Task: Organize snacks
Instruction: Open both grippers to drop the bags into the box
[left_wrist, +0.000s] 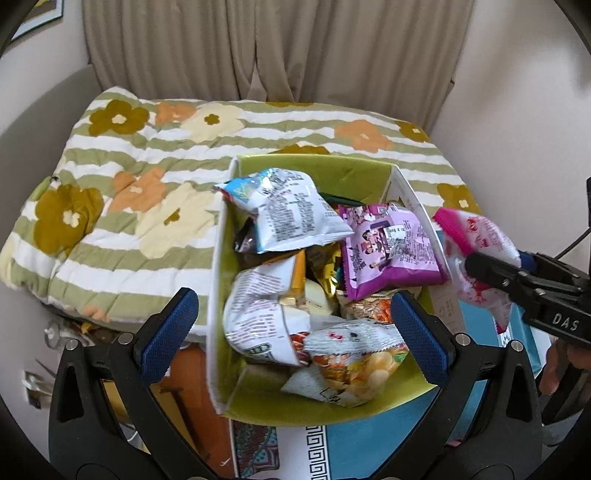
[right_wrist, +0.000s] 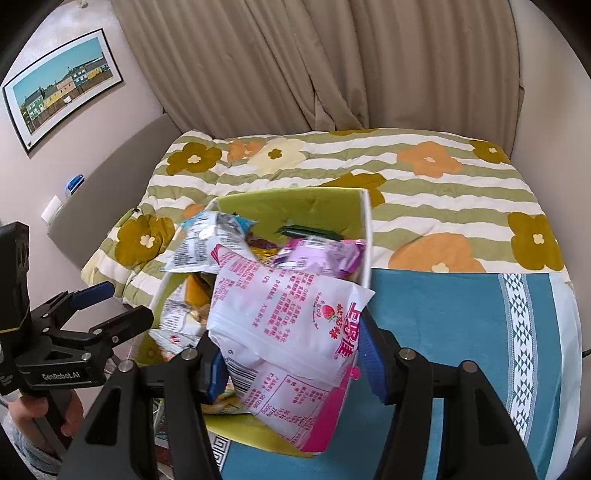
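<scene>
Right wrist view: right gripper (right_wrist: 291, 354) clamps a pink-and-white bag (right_wrist: 291, 317) above the green box (right_wrist: 288, 199). Left gripper (left_wrist: 291, 328), jaws wide apart and holding nothing, hangs over the snack-filled box.

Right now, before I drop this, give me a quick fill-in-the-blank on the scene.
1. The right gripper is shut on a pink-and-white ____.
2. The left gripper holds ____.
3. The box of snacks is lined in ____.
4. Behind the box lies a flowered ____.

Missing words: snack bag; nothing; green; quilt
</scene>
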